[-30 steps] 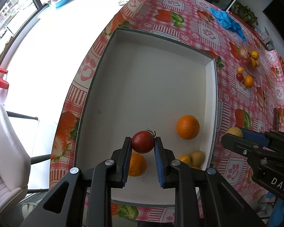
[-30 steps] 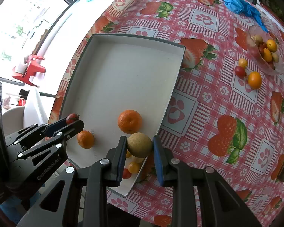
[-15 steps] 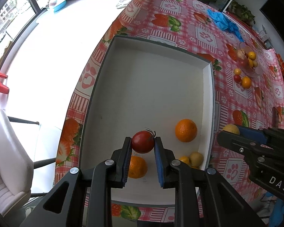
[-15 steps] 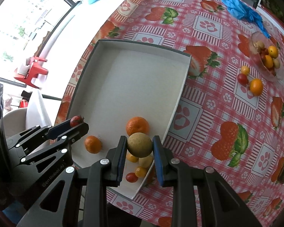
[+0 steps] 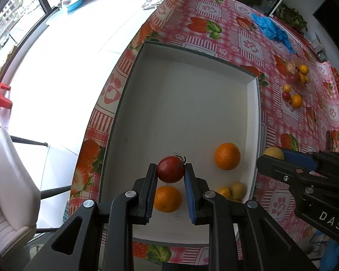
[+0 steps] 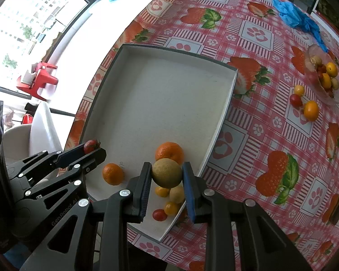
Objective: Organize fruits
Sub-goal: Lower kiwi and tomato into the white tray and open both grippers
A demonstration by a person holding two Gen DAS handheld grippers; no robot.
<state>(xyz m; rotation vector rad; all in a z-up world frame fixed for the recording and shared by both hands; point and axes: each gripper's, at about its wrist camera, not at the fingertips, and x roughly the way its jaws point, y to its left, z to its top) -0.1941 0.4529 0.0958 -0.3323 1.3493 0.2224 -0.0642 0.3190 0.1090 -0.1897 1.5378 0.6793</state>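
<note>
1. While both grippers hang above the near end of the white tray (image 5: pixel 183 103), each carries one fruit: left gripper (image 5: pixel 170 176) is clamped on a red tomato (image 5: pixel 170 169), right gripper (image 6: pixel 167 175) is clamped on a yellow-green round fruit (image 6: pixel 166 172).
2. Tomato sits between the left pads, stem pointing up-right, held off the tray floor above a small orange (image 5: pixel 167 198) lying below it.
3. The yellow-green fruit hangs over the tray's near right corner, above a cluster of small fruits (image 6: pixel 169 199): yellow ones plus a cherry tomato (image 6: pixel 159 215).
4. Larger orange (image 6: pixel 169 153) rests on the tray floor just beyond the right gripper.
5. Step in hand, as I judge it: set both fruits down in the tray.
6. To do it well: shift the left gripper sideways to bare floor before lowering, so the tomato does not land on the small orange.
7. Lower until the fruit touches the floor, then part the jaws slowly; round fruit rolls.
8. Right side: place beside the cluster, inside the tray wall, not on the rim.
9. More fruit waits well apart on the tablecloth (image 6: pixel 271 135): loose pieces near a clear bowl (image 6: pixel 323 79), so the task looks only partly done.
</note>
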